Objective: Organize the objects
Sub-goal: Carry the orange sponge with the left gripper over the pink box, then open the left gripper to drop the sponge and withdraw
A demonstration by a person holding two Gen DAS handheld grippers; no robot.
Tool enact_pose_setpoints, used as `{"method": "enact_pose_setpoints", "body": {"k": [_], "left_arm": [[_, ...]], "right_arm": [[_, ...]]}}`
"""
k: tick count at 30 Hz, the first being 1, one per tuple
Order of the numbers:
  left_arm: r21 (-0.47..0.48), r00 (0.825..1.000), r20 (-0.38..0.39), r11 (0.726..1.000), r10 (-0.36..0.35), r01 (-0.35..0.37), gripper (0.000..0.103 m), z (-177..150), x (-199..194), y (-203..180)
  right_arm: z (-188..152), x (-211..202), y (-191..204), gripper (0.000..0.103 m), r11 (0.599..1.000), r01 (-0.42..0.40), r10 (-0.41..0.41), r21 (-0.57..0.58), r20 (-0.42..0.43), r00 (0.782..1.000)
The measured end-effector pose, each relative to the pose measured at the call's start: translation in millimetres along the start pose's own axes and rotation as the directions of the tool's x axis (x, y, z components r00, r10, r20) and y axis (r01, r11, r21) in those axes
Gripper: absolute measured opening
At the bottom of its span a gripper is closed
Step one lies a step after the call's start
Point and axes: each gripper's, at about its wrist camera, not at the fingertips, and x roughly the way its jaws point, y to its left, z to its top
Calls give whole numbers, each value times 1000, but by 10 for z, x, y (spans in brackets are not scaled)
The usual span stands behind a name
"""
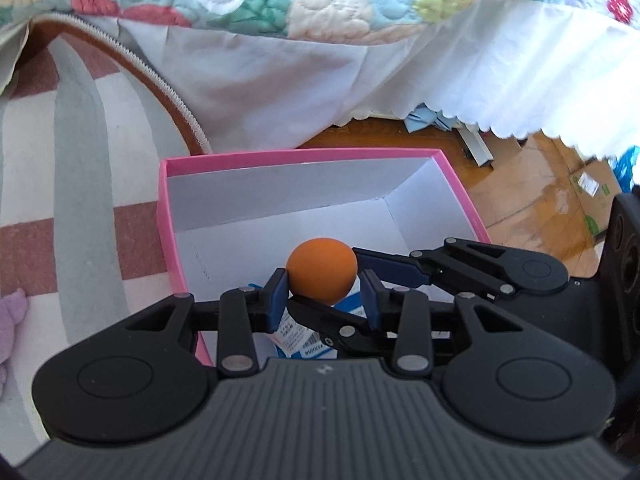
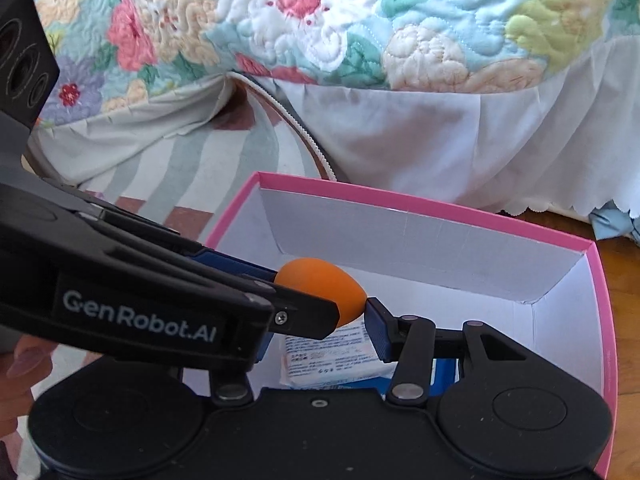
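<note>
An orange egg-shaped ball [image 1: 321, 270] hangs over the open pink box [image 1: 304, 155] with white inside. My left gripper [image 1: 322, 300] has its blue pads on both sides of the ball. My right gripper [image 1: 362, 276] reaches in from the right and also clamps the ball. In the right wrist view the ball [image 2: 320, 289] sits between my right gripper's [image 2: 320, 320] pads, with the left gripper's arm crossing in from the left. A blue-and-white packet [image 2: 332, 354] lies on the box floor [image 2: 500, 340] below.
A striped rug [image 1: 80, 184] lies left of the box. A floral quilt [image 2: 320, 20] with a white bed skirt hangs behind it. Wooden floor [image 1: 532, 200] and cardboard show at right. A purple soft toy [image 1: 10, 320] lies on the rug at far left.
</note>
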Motion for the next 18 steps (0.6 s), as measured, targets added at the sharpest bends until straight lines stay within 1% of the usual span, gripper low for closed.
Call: {"method": "enact_pose_setpoints", "body": {"k": [1,2,3,5,8,10,12,15,16,18], "left_arm": [[-21,1000,0,1000,-2,2,37,5,19,27],[-38,1000,-2,999,-1,0,41,10,39,43],[-49,1000,-7,999,11,-11,42,9,55,54],[-55,1000,1,998,12,-12,43,8,56,51],[-36,999,10,999,36,-36,43,26,-22,-6],[-8,998,40,999,47,-46,43,50,-137,-38],[3,997,51,998,63,-63,43,77,-232,-53],[26,994,71,996,88,-90,43,94,-348,-83],[29,993,76,995,95,-97,44,90,-375,-82],[19,992,74,994,104,-106,44,69,-428,-57]], "right_arm": [[7,17,-14,56,1000,-2,2,3,-4,1000],[6,27,-28,56,1000,-2,2,8,-7,1000],[0,34,-44,56,1000,0,0,11,-9,1000],[-31,27,-79,56,1000,9,-9,26,2,1000],[-101,16,-113,56,998,32,-34,52,27,999],[-141,4,-151,56,997,12,-15,78,38,999],[-157,7,-168,57,996,-2,-2,89,42,999],[-150,18,-174,63,994,1,-7,106,53,999],[-146,17,-177,67,994,2,-9,113,58,998],[-142,-9,-174,69,991,17,-26,132,63,998]]}}
